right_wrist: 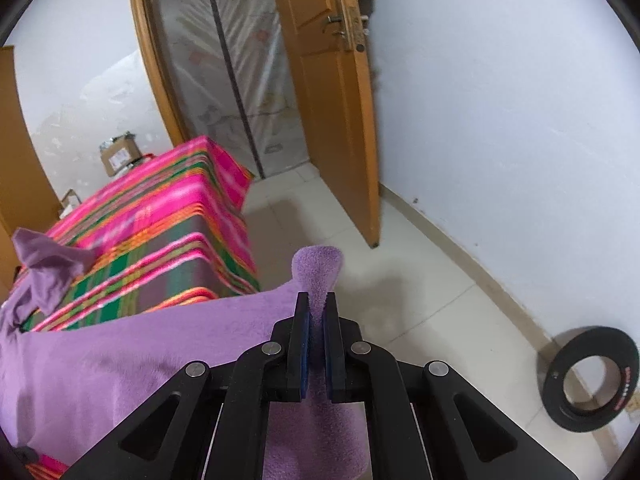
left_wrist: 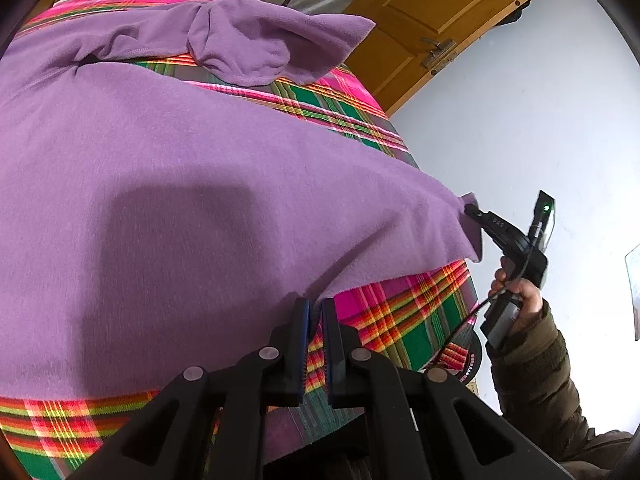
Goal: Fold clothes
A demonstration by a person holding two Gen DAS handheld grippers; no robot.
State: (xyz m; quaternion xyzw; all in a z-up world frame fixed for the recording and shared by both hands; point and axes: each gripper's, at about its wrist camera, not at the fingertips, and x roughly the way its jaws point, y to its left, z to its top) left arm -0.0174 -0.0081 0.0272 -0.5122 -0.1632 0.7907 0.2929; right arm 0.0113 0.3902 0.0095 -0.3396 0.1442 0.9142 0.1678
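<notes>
A purple fleece garment (left_wrist: 168,168) lies spread over a table covered with a pink, green and orange plaid cloth (left_wrist: 412,316). Its sleeve (left_wrist: 248,44) lies bunched at the far end. My left gripper (left_wrist: 316,304) is nearly shut at the garment's near hem; whether it pinches the fabric is unclear. My right gripper (right_wrist: 317,300) is shut on a corner of the garment (right_wrist: 318,268) and holds it out past the table's edge over the floor. In the left wrist view the right gripper (left_wrist: 472,212) pinches that corner at the right.
An open wooden door (right_wrist: 340,92) stands beyond the table beside a white wall. A black ring-shaped object (right_wrist: 588,376) leans on the wall at floor level. Cardboard boxes (right_wrist: 120,156) sit behind the table. The floor is pale tile (right_wrist: 420,300).
</notes>
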